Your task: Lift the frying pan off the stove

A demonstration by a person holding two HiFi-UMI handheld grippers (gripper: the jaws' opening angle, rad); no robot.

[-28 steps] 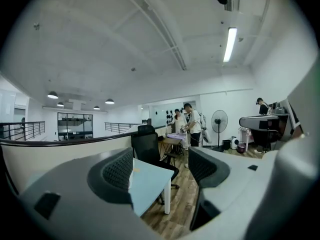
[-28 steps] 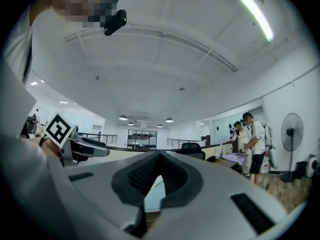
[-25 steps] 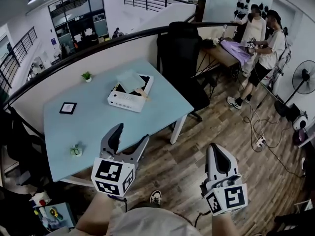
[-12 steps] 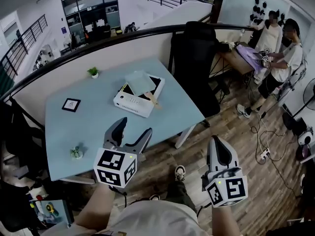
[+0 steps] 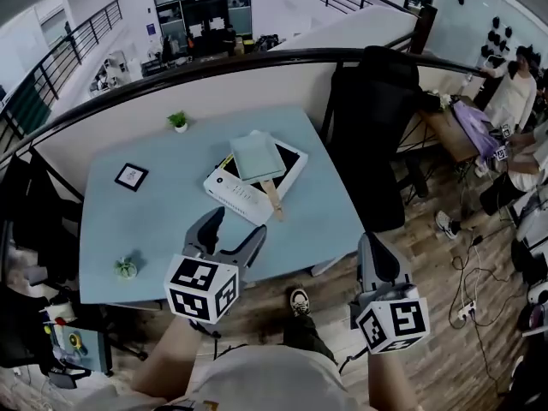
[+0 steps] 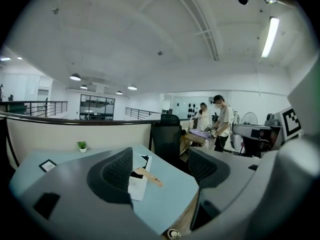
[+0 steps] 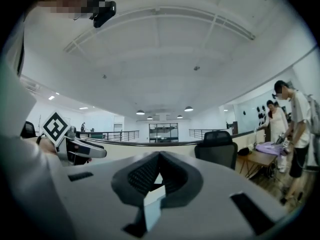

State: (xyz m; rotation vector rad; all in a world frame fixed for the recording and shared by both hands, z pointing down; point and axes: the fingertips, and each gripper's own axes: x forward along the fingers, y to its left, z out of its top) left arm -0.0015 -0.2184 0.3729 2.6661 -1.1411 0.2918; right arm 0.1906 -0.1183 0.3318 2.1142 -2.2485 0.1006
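Though empty, left tongs (image 5: 235, 226) wide apart.

My left gripper (image 5: 235, 228) and right gripper (image 5: 370, 242) look like matt grey plastic, and their pads (image 6: 117, 171) are black and ribbed. The table (image 5: 163, 221) has a smooth, matt pale-blue top. The stove (image 5: 233, 197) has a white, plastic-looking casing under a glossy black top. The frying pan (image 5: 255, 155) is matt pale green, and its handle (image 5: 272, 199) is bare wood. The floor (image 5: 428, 306) is wood-grain planking.

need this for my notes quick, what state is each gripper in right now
Left gripper: open, nothing between its jaws.
Right gripper: closed, holding nothing.
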